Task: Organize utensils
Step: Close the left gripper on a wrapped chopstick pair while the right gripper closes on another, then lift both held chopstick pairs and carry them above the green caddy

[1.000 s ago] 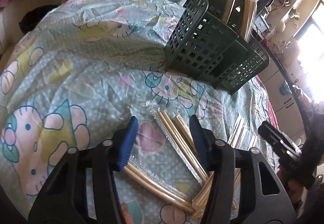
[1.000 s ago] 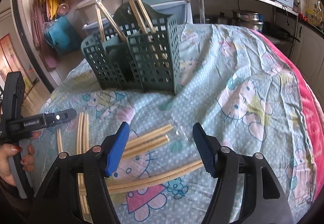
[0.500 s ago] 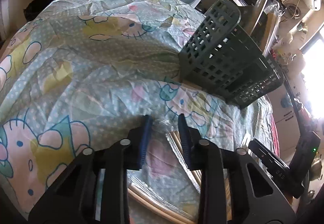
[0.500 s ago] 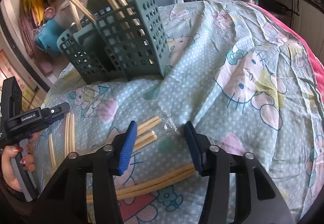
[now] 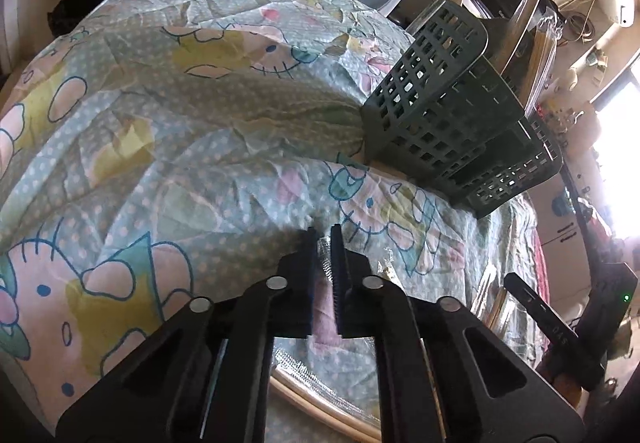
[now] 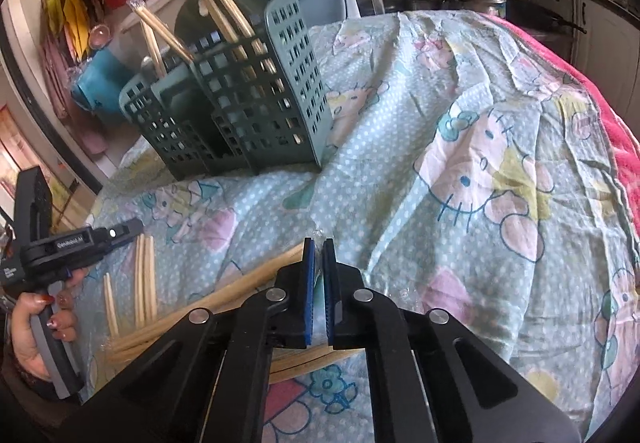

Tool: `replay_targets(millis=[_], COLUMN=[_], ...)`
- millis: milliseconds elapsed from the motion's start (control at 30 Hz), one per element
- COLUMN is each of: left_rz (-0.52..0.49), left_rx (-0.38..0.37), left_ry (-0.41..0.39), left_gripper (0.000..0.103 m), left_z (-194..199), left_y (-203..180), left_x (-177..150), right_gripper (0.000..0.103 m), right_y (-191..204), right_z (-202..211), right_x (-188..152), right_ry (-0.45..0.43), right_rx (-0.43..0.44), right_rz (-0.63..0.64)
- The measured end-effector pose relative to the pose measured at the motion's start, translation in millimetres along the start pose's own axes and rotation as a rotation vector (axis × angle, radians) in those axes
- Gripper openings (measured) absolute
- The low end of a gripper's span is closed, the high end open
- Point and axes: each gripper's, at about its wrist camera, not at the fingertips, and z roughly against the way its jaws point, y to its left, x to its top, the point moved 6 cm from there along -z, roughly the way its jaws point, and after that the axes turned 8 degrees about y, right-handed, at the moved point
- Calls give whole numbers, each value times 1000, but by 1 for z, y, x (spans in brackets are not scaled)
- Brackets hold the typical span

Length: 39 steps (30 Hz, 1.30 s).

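Plastic wrap hides most of the wrapped wooden chopstick pair [image 5: 326, 263] under the left tool [image 5: 325, 239] in the left wrist view; its blue pads, wide a second ago, have just closed to a narrow slit pinching the clear wrapper tip on the cartoon-print bedsheet [image 5: 160, 123]. The dark green lattice plastic utensil caddy [image 5: 452, 115] stands beyond.

In the right wrist view, the right tool [image 6: 319, 243] has likewise just closed, nipping another wrapped chopstick pair's wrapper [image 6: 318, 235]; the sticks run hidden beneath it. More pairs stand in the caddy.

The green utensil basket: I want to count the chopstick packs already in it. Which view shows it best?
The right wrist view: the green utensil basket stands well lit, with wrapped chopsticks sticking out of its compartments. The left wrist view shows the basket tilted, darker and backlit, its contents hard to separate.
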Motion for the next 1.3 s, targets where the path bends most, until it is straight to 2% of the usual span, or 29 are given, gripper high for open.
replay_targets(millis=[233,600,933,1300], left_rz=[3,-30,-101,-202], left_rx=[-14,-7,-52,-96], left_ry=[-46,-201,-279,-312], left_gripper=[0,0,0,0], left_z=[19,82,118,137], left_y=[2,-5,-38,-82], left_x=[2,28,38,47], right_gripper=[4,4,4,4], right_y=[4,17,46,72], right_z=[29,69,105,130], right_x=[16,41,54,65], right_ry=[-87,-194,-284,-336], right_rx=[-4,-41,-20,1], right_rz=[7,64,145,219])
